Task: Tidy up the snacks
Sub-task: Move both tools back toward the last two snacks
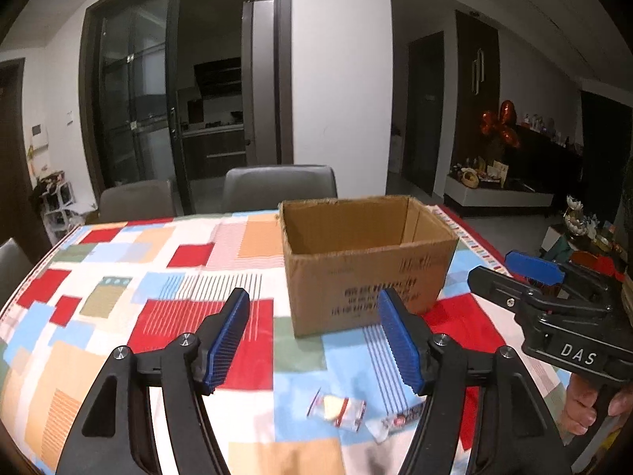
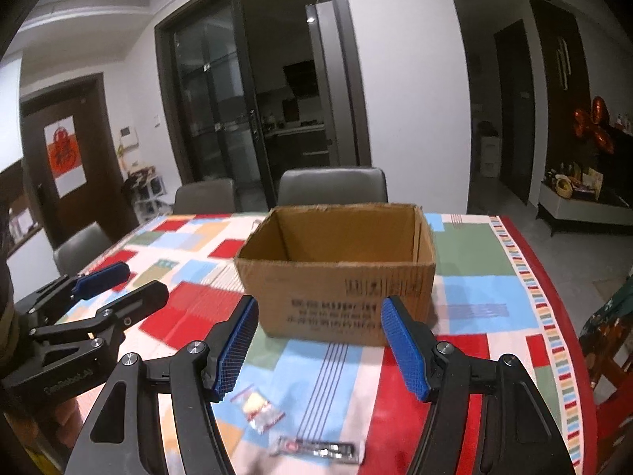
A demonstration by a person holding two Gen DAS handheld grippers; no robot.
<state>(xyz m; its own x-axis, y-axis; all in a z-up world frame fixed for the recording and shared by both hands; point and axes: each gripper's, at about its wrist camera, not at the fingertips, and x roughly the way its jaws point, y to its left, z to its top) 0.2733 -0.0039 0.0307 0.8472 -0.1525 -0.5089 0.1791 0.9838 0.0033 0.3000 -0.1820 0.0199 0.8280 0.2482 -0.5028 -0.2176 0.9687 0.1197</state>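
An open brown cardboard box [image 1: 364,261] [image 2: 340,269] stands on the patchwork tablecloth. In front of it lie two snacks: a clear packet with a yellow piece inside [image 1: 336,409] [image 2: 259,407] and a long dark wrapped bar [image 1: 397,421] [image 2: 316,449]. My left gripper [image 1: 320,340] hovers open above the cloth, nothing between its blue pads; the packet lies below and between its fingers. My right gripper [image 2: 320,344] is open too, empty, facing the box, with both snacks under it. Each gripper shows at the edge of the other's view: the right [image 1: 510,267], the left [image 2: 130,281].
Grey chairs [image 1: 277,186] [image 2: 332,184] stand behind the table's far edge, another at the left [image 2: 79,247]. The table's right edge [image 2: 554,316] curves beside a red seat. A hand [image 1: 585,407] grips the right gripper's handle.
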